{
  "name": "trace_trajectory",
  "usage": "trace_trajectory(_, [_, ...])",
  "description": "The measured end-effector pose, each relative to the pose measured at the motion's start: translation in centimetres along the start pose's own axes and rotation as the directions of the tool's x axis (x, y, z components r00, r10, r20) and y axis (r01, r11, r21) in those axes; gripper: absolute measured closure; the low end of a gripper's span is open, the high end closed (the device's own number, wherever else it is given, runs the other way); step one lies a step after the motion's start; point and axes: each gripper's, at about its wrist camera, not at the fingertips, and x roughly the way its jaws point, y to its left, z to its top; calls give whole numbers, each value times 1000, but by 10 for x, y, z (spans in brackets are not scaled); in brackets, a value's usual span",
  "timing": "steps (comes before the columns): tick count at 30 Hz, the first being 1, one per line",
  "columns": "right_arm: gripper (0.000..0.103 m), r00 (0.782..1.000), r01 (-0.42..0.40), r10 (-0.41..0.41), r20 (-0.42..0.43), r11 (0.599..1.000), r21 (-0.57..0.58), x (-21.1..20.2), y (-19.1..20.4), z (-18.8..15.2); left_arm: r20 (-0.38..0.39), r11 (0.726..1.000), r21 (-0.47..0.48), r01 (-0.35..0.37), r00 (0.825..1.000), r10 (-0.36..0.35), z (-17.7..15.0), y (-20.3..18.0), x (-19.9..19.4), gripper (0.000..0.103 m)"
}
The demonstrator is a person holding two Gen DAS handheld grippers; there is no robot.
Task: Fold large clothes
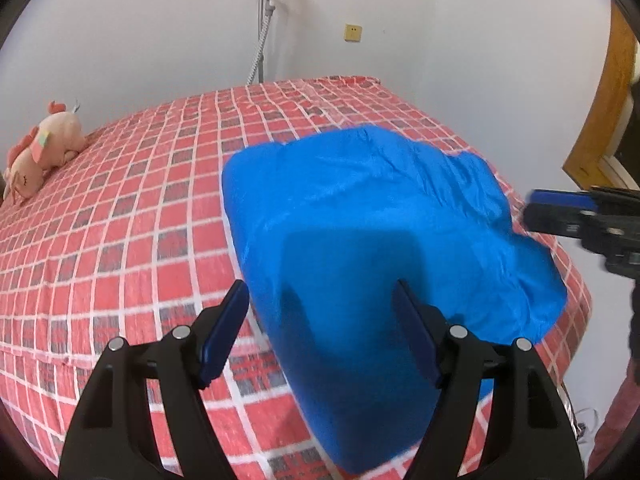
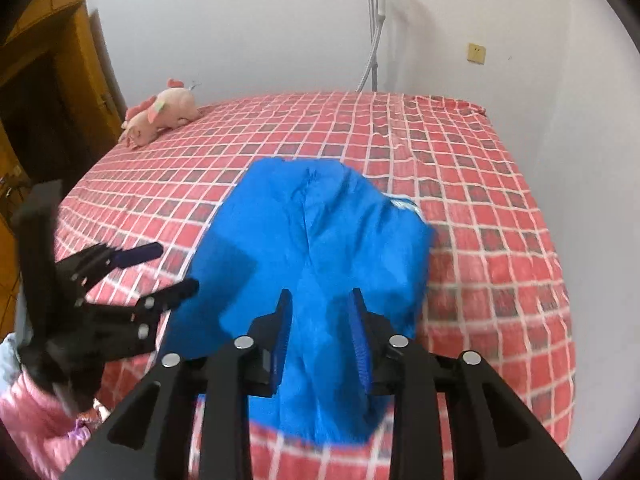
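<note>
A large bright blue garment [image 1: 360, 216] lies partly folded on a red checked bed; it also shows in the right wrist view [image 2: 320, 240]. My left gripper [image 1: 320, 292] is open and empty, hovering over the garment's near left edge. It appears at the left of the right wrist view [image 2: 176, 272], open. My right gripper [image 2: 322, 300] is open, with its fingers astride a raised fold of the blue cloth. It shows blurred at the right edge of the left wrist view [image 1: 532, 208].
The red checked bed [image 1: 120, 220] fills both views. A pink plush toy [image 1: 40, 152] lies at its far left, also in the right wrist view [image 2: 160, 114]. A white wall and a stand [image 2: 374, 24] are behind. A wooden door frame [image 1: 600, 120] stands at the right.
</note>
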Motion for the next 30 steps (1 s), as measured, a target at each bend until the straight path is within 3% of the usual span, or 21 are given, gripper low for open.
trace_trajectory(6, [74,997,71,-69,-33,995,64,58,-17,22,-13,1000,7,-12,1000,12,12,-6,22,31])
trace_trajectory(13, [77,989,143,-141,-35,987,69,88,-44,7,-53,1000,13,21,998,-20,12,-4,46,27])
trace_trajectory(18, [78,996,93,-93,-1,985,148,113,-68,-8,-57,1000,5,28,998,-28,13,-3,59,25])
trace_trajectory(22, [79,997,67,-71,15,983,169,110,-71,-8,-72,999,-19,36,997,-37,16,0,65,24])
trace_trajectory(25, [77,998,47,-54,34,983,177,90,-68,-7,-77,998,-48,41,996,-45,15,6,53,29])
trace_trajectory(30, [73,992,72,-83,95,990,120,46,-42,-25,-40,998,-55,31,999,-33,3,5,30,29])
